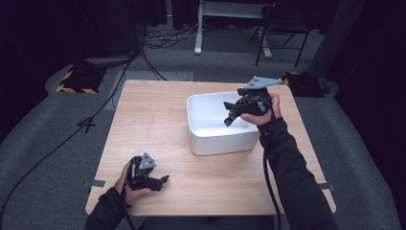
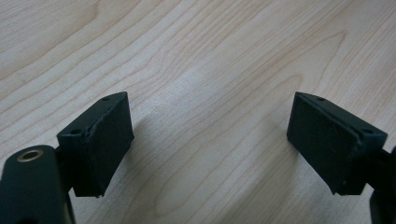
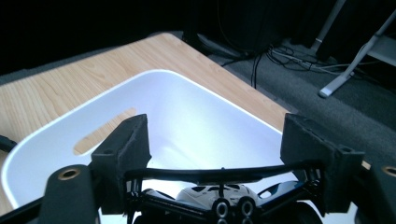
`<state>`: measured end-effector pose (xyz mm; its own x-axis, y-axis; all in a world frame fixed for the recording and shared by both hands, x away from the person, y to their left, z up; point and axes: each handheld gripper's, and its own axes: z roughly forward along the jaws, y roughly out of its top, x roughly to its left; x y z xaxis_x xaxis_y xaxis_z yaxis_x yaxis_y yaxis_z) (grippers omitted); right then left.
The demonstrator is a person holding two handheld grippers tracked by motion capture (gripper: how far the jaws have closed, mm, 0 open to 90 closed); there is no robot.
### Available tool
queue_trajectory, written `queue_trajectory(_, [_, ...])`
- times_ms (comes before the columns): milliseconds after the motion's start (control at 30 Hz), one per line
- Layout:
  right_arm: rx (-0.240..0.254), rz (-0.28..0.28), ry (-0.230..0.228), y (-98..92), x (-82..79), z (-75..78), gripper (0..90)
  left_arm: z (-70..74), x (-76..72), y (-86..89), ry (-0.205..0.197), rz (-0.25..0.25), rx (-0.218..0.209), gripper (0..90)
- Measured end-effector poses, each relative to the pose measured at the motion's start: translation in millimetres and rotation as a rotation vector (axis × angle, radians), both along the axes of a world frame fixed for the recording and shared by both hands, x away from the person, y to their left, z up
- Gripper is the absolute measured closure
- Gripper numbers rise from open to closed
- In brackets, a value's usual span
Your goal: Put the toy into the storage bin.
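Observation:
My right gripper [image 1: 230, 119] hangs over the white bin [image 1: 221, 143], jaws pointing down into it. In the right gripper view the right gripper [image 3: 217, 128] has its jaws set wide. Deep between them sits a black framed toy [image 3: 219, 192] with a white car-like body and small wheels, and its thin curved bar touches both jaws. Beyond it the bin [image 3: 159, 73] has a bare floor and a handle slot. My left gripper [image 1: 162, 181] rests low at the table's near left. The left gripper [image 2: 210, 99] is open over bare wood [image 2: 201, 51].
The wooden table [image 1: 153, 120] carries the bin at centre right. On the grey floor behind are cables [image 1: 163, 36], a white desk leg [image 1: 197, 26], a black chair [image 1: 282, 24] and a black-and-yellow block [image 1: 79, 79].

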<state>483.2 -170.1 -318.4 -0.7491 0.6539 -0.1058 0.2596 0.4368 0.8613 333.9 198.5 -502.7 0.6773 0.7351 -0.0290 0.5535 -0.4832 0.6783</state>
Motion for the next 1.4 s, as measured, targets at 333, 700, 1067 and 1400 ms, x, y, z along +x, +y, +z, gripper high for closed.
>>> queue_trajectory(333, [-0.090,-0.014,0.038,8.5,10.8,-17.4,24.6,0.0,-0.1,0.0,0.001,0.000,0.000,14.6])
queue_trajectory(700, [-0.182,-0.001,0.114,10.1,16.9,-26.7,24.6,0.0,0.0,0.0,0.000,0.000,0.000,14.6])
queue_trajectory(1067, [-0.211,-0.006,0.157,1.7,16.0,-29.3,24.6,0.0,0.0,0.0,-0.001,0.000,0.001,14.6])
queue_trajectory(1400, [-0.241,-0.014,0.173,-14.8,13.0,-31.7,24.6,0.0,0.0,0.0,0.000,0.000,0.000,14.6])
